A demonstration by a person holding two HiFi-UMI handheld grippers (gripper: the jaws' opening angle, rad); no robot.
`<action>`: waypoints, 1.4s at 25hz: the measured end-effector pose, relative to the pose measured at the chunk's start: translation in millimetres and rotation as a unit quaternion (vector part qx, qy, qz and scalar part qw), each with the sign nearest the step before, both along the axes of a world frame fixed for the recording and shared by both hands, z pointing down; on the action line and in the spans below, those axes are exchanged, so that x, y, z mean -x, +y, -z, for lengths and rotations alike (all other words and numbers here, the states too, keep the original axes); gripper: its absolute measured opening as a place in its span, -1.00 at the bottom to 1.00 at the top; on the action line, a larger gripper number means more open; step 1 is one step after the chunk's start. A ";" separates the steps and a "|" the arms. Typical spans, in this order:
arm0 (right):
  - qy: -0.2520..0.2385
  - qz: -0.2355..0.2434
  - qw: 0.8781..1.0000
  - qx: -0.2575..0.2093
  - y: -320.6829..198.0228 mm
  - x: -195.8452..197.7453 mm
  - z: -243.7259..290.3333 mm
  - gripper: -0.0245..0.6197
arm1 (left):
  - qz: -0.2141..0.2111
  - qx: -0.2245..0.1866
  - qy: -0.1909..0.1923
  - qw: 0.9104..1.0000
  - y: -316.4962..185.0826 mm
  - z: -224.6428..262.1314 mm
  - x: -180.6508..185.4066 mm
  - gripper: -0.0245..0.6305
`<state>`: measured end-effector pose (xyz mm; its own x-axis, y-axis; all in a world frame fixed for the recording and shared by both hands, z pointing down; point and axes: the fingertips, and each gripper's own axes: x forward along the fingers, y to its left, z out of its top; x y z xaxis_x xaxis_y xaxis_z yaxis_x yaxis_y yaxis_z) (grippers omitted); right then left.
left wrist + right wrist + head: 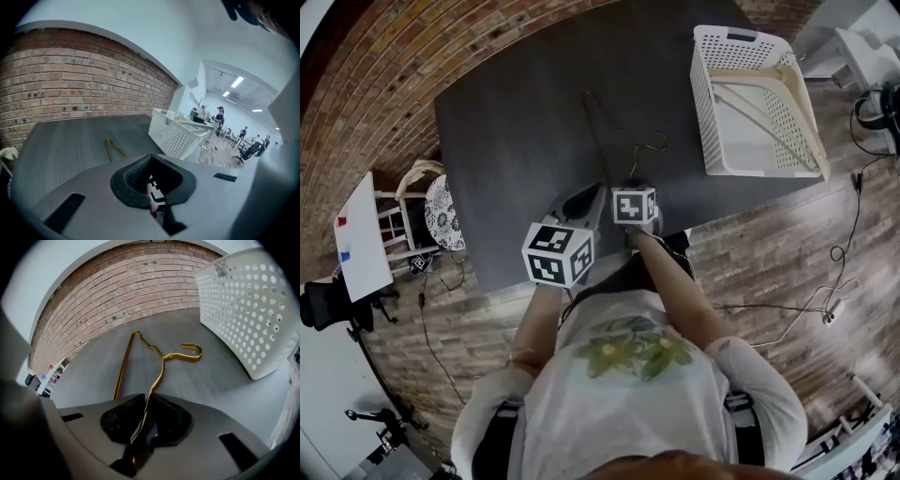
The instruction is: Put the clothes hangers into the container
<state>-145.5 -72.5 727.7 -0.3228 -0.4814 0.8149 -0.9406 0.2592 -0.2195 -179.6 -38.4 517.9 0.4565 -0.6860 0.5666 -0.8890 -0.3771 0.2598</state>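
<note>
Item: 1 gold hanger point(162, 363) of thin wire lies on the dark table point(516, 122), well short of the white perforated basket point(710, 103). Its hook points towards the basket. 1 pale wooden hanger point(748, 73) is already in the basket.

Right gripper point(146, 399): the jaws are nearly together and pinch the sloping arm of the gold hanger below the hook. The wire runs straight through the pads.

Left gripper point(151, 168): the jaws stand slightly apart with nothing between them. It is held just beside the right gripper and near the table's front edge.

Assessment of the step in hand: the grip is off-centre, so the free end is likely to swing down on lifting. Lift slowly and let the hanger settle. Carry the hook clear over the basket rim and lower it lengthwise beside the wooden hanger before releasing.

Not verifiable: whether the hanger is still resting on the table. The head view barely shows the wire, and the marker cube point(634, 204) covers the right jaws there. The right gripper view cuts off most of the basket.
</note>
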 end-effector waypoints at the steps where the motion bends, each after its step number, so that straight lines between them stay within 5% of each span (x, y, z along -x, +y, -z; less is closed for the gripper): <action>1: 0.007 0.005 1.000 0.000 0.1 0.0 -0.8 -0.71 | 0.001 0.001 0.001 1.000 -0.2 -0.8 1.5 -0.84; 6: 0.016 0.025 1.000 -0.002 -3.2 -3.0 -2.4 -0.76 | 0.006 0.003 0.006 1.000 -3.0 -2.9 7.7 -0.84; 11: 0.048 0.101 0.993 -0.037 -4.2 -13.4 4.2 -0.80 | 0.008 0.004 0.010 1.000 -6.2 -3.5 10.2 -0.84; 35: 0.032 0.118 0.978 -0.169 -22.2 -51.0 142.7 -0.80 | -0.013 -0.019 0.047 0.999 -13.7 24.4 -7.7 -0.84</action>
